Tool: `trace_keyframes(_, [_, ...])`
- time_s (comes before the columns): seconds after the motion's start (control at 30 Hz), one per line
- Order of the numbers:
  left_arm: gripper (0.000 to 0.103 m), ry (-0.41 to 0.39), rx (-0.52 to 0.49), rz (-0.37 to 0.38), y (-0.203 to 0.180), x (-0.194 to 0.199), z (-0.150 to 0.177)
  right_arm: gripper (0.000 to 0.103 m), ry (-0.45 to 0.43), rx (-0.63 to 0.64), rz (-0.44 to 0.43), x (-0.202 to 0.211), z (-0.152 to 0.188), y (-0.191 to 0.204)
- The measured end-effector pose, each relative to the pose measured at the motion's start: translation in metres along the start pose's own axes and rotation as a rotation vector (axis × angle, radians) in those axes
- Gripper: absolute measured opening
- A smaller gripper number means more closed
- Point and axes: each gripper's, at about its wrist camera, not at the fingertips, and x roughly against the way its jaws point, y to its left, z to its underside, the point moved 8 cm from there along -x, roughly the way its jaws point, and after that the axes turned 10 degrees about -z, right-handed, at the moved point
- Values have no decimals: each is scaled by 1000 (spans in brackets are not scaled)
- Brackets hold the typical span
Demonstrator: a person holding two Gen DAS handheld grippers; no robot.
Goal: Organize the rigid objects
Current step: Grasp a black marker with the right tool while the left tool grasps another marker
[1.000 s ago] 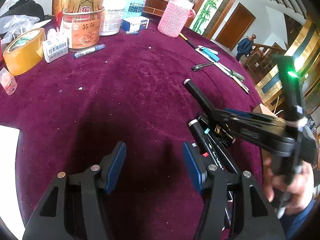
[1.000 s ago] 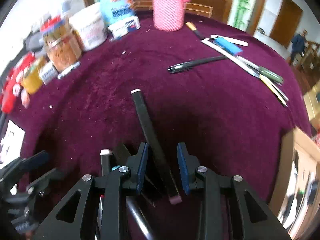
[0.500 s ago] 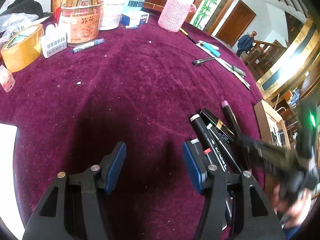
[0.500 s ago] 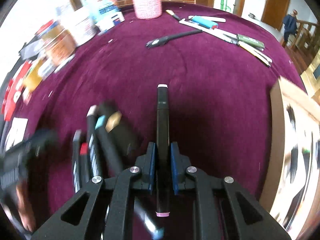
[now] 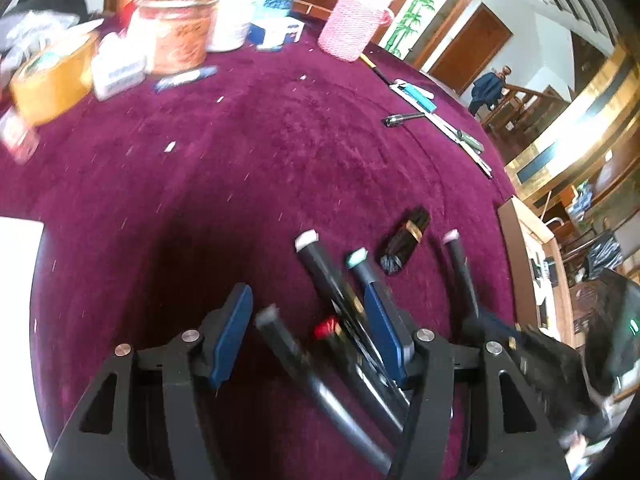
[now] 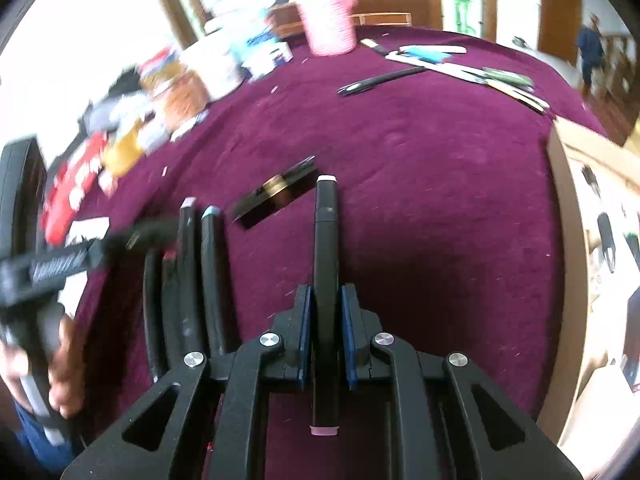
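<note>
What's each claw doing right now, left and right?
Left claw: open, gripping nothing.
Right claw: closed on a black marker pen with a pale pink end cap.

motion blurs the jars (image 6: 188,92) (labels unreadable); the marker (image 6: 326,280) base hides behind fingers (image 6: 303,332).

Both grippers — left gripper (image 5: 308,344), right gripper (image 6: 325,334) — black plastic frames with triangular cut-outs, silver screws at the pivots. Blue pads (image 6: 305,336) line the fingers. Dark blue sleeve (image 6: 30,446) at the wrist.
</note>
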Motion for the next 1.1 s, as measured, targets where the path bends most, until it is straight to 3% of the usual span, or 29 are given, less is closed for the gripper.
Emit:
trace_keyframes(0.13, [57, 33, 23, -22, 7, 17, 29, 12, -36, -42, -69, 1, 1, -15])
trace_keyframes(0.23, [54, 57, 33, -31, 6, 23, 46, 13, -73, -11, -48, 10, -5, -15])
trace_keyframes(0.33, [51, 57, 29, -87, 3, 21, 48, 13, -74, -44, -115, 15, -3, -12])
trace_keyframes(0.37, [44, 48, 16, -117, 1, 21, 49, 13, -72, -42, -122, 15, -2, -10])
trace_keyframes(0.5, [44, 23, -23, -149, -10, 18, 47, 13, -78, -36, -132, 20, 2, -9])
trace_keyframes(0.67, [43, -20, -111, -256, -18, 11, 46, 13, -91, -36, -141, 24, 1, -8])
trace_keyframes(0.77, [21, -40, -171, -303, -14, 13, 49, 13, -92, -38, -143, 24, 1, -9])
trace_keyframes(0.83, [13, -36, -196, -288, -10, 15, 52, 13, -94, -36, -145, 25, 1, -8])
trace_keyframes(1.1, [13, -54, -210, -217, -5, 25, 64, 13, -83, -21, -147, 21, 3, -3])
